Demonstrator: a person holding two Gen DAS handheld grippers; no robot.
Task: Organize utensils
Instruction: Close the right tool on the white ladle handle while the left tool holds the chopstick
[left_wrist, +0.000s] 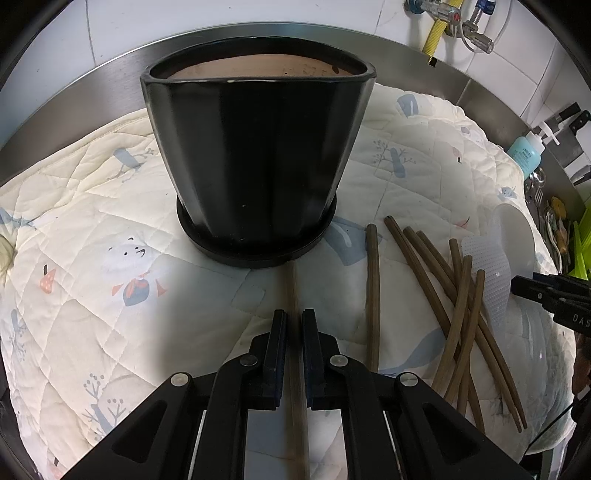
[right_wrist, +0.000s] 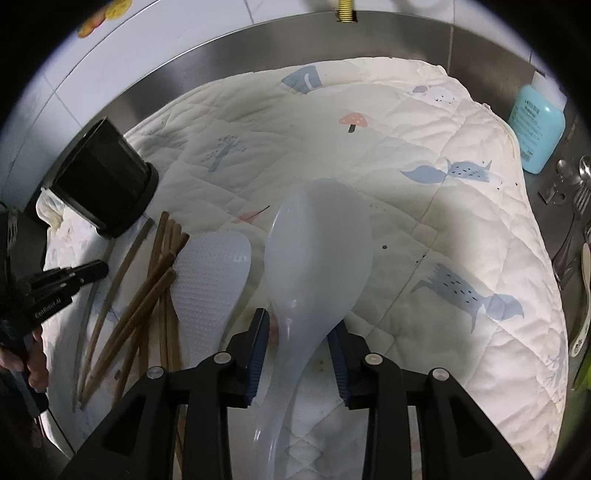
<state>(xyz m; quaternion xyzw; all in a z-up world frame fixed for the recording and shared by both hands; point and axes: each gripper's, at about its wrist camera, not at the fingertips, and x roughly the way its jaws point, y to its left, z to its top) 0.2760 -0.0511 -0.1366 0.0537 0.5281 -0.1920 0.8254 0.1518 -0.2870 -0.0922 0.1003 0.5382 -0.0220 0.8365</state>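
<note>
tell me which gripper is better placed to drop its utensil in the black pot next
Left. The left gripper is shut on a chopstick with the pot straight ahead; the pot lies far left of the right gripper.

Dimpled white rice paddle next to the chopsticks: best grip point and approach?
Grip the dimpled rice paddle across its narrow neck, coming from above on the ladle side. The blade is wide and flat on the quilt; the chopsticks crowd its other edge and may overlap the handle.
</note>
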